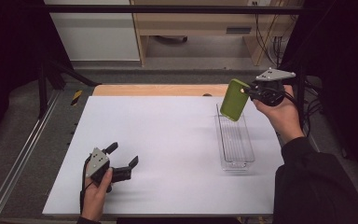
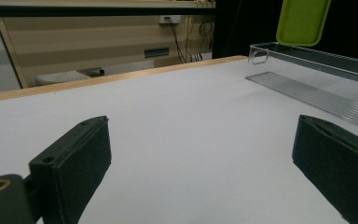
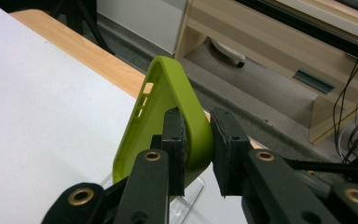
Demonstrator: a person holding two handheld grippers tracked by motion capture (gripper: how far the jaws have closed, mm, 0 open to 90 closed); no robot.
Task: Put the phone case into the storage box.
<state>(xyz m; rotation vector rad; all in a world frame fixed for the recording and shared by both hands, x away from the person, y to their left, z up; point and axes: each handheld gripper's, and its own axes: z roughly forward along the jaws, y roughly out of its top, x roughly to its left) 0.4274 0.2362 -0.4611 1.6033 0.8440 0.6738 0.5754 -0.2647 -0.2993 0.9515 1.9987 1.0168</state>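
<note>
**Green phone case held above the clear tray**

Over on the far right, the right tongs [image 1: 251, 91] are clamped on a lime-green phone case [image 1: 234, 100], and the case is up in the air, clear of the tabletop [image 1: 168, 140]. In the right gripper view you can see the grip close up: one pad sits inside the case's hollow, the other presses on its back, so the wall near one corner is pinched between them. The case [image 3: 168, 107] hangs tilted, its open side facing left in the high view.

Right below it, a clear plastic tray [image 1: 251, 149] lies on the right side of the tabletop, long and narrow, running from near to far. The case's lower end hovers over the tray's far end. From the left gripper view the case [image 2: 303, 21] shows just above the tray's far rim [image 2: 307, 51]; whether the two touch, hard to say.

Down at the near left, the left tongs [image 1: 123, 156] rest low on the tabletop, spread wide apart with only bare white surface between them, well away from tray and case.
</note>
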